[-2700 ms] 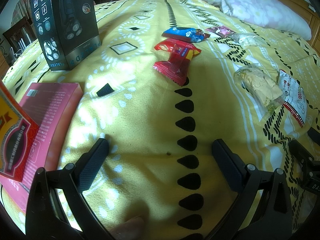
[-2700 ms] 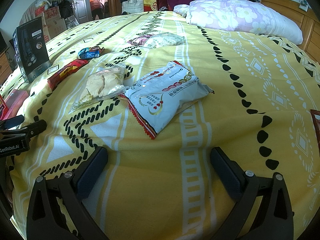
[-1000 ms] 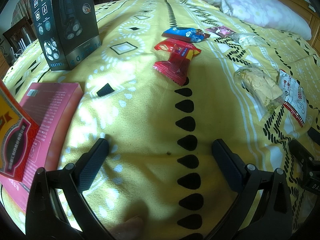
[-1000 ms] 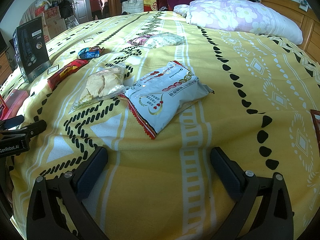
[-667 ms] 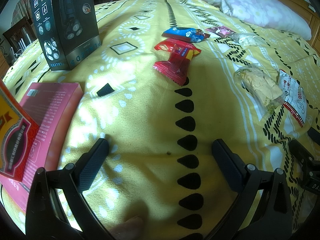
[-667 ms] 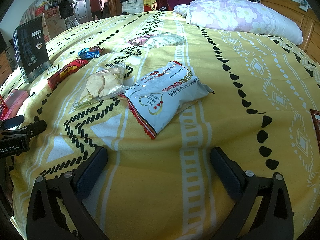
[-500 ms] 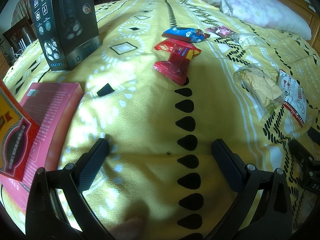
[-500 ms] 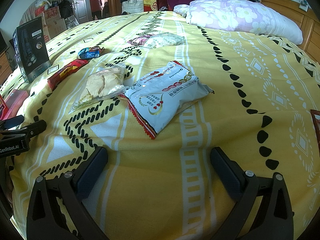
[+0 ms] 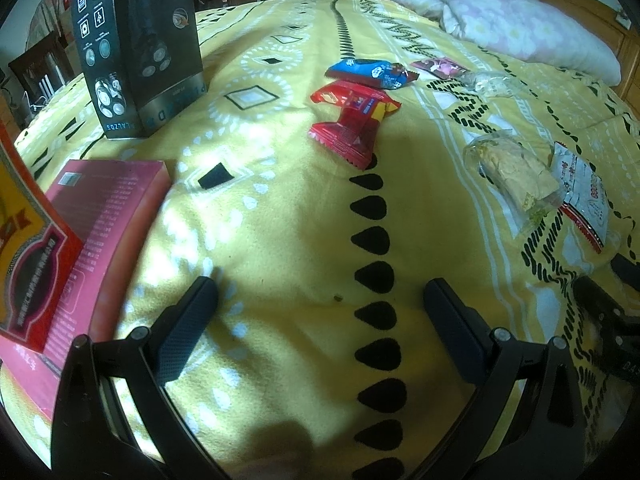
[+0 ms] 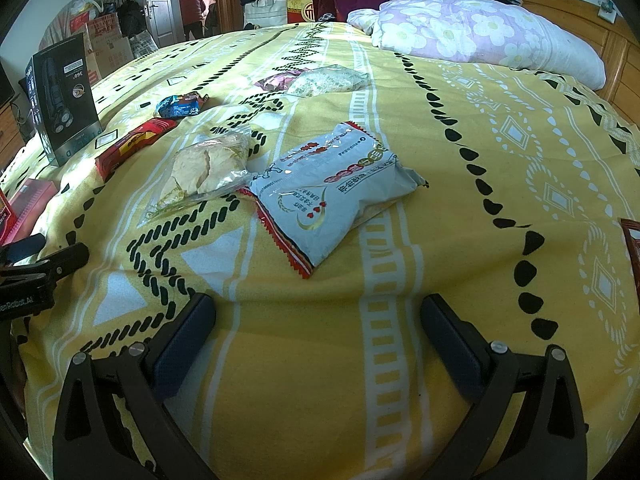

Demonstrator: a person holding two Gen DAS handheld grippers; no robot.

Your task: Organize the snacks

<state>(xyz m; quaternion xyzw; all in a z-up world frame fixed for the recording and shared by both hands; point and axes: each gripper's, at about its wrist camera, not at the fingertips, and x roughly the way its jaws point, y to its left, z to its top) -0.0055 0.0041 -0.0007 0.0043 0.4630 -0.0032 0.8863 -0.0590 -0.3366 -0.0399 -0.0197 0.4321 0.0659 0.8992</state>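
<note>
Snack packets lie on a yellow patterned bedspread [image 9: 280,220]. A red packet [image 9: 352,120] and a blue packet [image 9: 372,72] lie ahead of my left gripper [image 9: 320,300], which is open and empty just above the bedspread. A clear bag of crackers [image 10: 204,168] and a white packet with red edges [image 10: 336,188] lie ahead of my right gripper [image 10: 316,320], also open and empty. A pink packet [image 10: 276,80] and a clear bag [image 10: 328,80] lie farther back. The crackers [image 9: 516,172] and white packet [image 9: 584,196] also show at the left wrist view's right side.
A tall black box [image 9: 136,40] stands at the back left. A pink box [image 9: 92,232] and a red-yellow box [image 9: 20,216] lie at the left edge. A floral pillow [image 10: 480,36] lies at the head of the bed. A dark red packet edge [image 10: 632,240] shows far right.
</note>
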